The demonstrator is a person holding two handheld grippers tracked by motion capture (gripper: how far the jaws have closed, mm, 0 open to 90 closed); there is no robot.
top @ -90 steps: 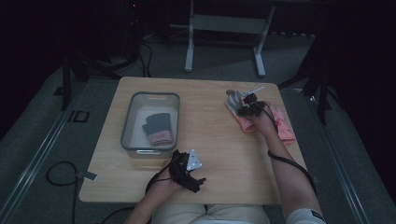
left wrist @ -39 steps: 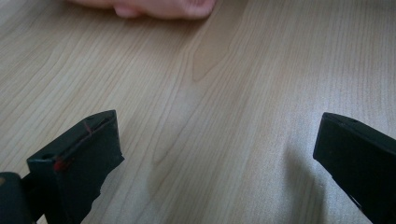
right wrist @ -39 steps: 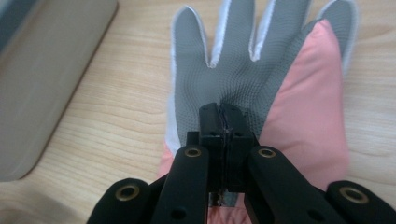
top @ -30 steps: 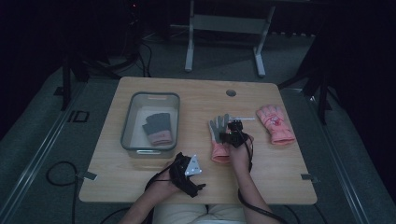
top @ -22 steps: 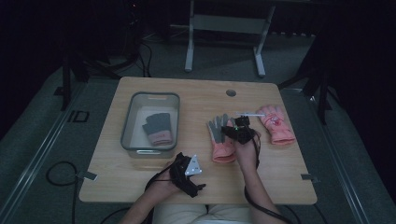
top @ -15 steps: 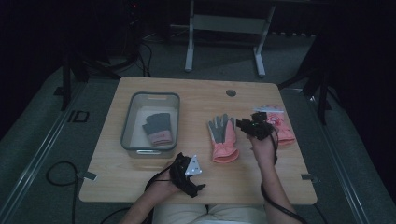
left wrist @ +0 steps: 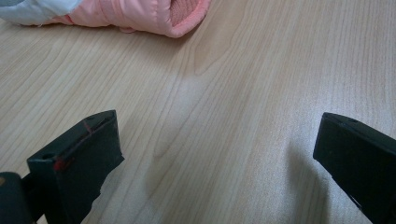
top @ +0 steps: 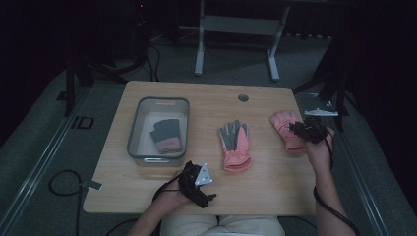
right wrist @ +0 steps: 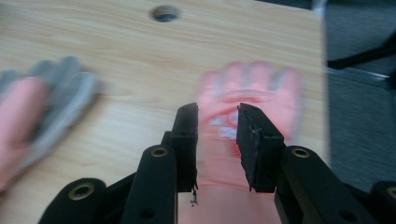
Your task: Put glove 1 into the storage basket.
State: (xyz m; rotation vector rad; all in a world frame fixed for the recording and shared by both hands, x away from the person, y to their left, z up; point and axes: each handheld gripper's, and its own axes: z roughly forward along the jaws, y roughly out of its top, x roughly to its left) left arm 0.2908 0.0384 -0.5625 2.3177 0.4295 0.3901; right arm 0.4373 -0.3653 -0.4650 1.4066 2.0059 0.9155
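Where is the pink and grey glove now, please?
In the high view, the pink and grey glove lies flat near the table's middle, between the grey bin and the pink glove.

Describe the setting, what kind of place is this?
Probably a lab or data-recording room, not a home: a lone wooden table with a cable hole on grey carpet, cables trailing across the floor, dark surroundings, and a metal stand base behind.

The left black two-jaw gripper (top: 196, 184) carries a grey three-cornered plate; its jaws bear small red marks. The right black gripper (right wrist: 215, 135) shows round brass-coloured rivets and trails a black cable. Both forearms are sleeveless.
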